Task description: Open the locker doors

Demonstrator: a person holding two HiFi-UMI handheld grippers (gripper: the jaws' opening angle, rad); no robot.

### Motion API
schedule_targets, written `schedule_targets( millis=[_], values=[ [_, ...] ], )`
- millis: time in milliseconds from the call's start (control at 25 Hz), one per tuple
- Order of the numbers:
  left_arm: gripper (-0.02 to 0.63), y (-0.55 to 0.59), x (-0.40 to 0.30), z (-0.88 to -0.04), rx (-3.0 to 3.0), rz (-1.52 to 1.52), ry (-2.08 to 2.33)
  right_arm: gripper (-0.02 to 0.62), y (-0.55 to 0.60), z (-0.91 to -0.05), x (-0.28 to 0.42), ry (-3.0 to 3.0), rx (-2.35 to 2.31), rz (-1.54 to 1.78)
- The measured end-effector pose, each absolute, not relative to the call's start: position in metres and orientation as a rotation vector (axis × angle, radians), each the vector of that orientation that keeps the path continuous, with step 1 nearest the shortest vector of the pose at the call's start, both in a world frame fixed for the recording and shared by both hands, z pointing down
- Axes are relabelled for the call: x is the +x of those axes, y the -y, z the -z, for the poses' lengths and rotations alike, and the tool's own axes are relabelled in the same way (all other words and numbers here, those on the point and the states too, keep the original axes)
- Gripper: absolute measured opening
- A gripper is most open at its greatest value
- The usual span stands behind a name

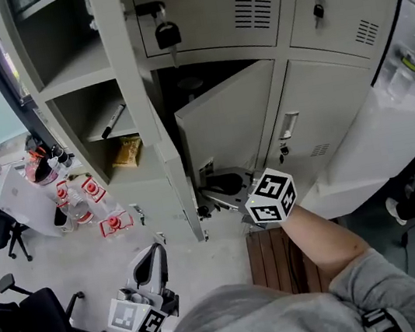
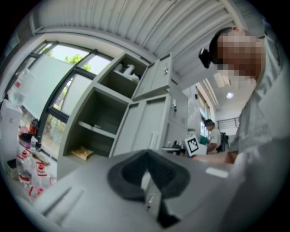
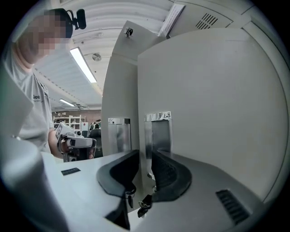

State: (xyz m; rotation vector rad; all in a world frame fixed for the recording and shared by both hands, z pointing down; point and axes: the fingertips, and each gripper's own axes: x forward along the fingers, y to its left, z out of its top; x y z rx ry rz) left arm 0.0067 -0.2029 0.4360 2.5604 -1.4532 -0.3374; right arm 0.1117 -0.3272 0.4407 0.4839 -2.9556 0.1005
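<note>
Lockers (image 1: 133, 95) of grey metal stand ahead, and the lower middle door (image 1: 227, 118) hangs partly open, hinged at its right, with the right gripper (image 3: 145, 156) at its free left edge. Its jaws are about half closed around that edge beside the shiny handle plate (image 3: 159, 131), the pads pressing on the door from both sides, with keys (image 3: 144, 206) dangling just below. The left gripper (image 1: 152, 267) hangs low over the floor, well apart from the lockers, its jaws together and holding nothing.
</note>
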Motion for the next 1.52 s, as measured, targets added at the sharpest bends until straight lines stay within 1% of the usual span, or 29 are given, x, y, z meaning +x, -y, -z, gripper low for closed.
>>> schedule_targets(
  millis=[720, 1160, 1240, 1280, 1520],
  values=[
    [0.005, 0.208, 0.046, -0.433, 2.600, 0.319, 1.403, 0.075, 0.283, -0.441, 0.161, 3.038, 0.214, -0.188],
    [0.005, 0.207, 0.099, -0.428, 2.631, 0.303, 1.366, 0.083, 0.247, -0.438, 0.226, 3.079, 0.108, -0.185],
    [0.005, 0.206, 0.111, -0.429, 2.635, 0.305, 1.356, 0.089, 0.243, -0.438, 0.239, 3.085, 0.116, -0.180],
    [0.005, 0.206, 0.116, -0.430, 2.635, 0.308, 1.352, 0.110, 0.242, -0.438, 0.247, 3.085, 0.128, -0.174],
    [0.005, 0.201, 0.147, -0.431, 2.642, 0.306, 1.339, 0.114, 0.239, -0.438, 0.293, 3.082, 0.202, -0.157]
  ],
)
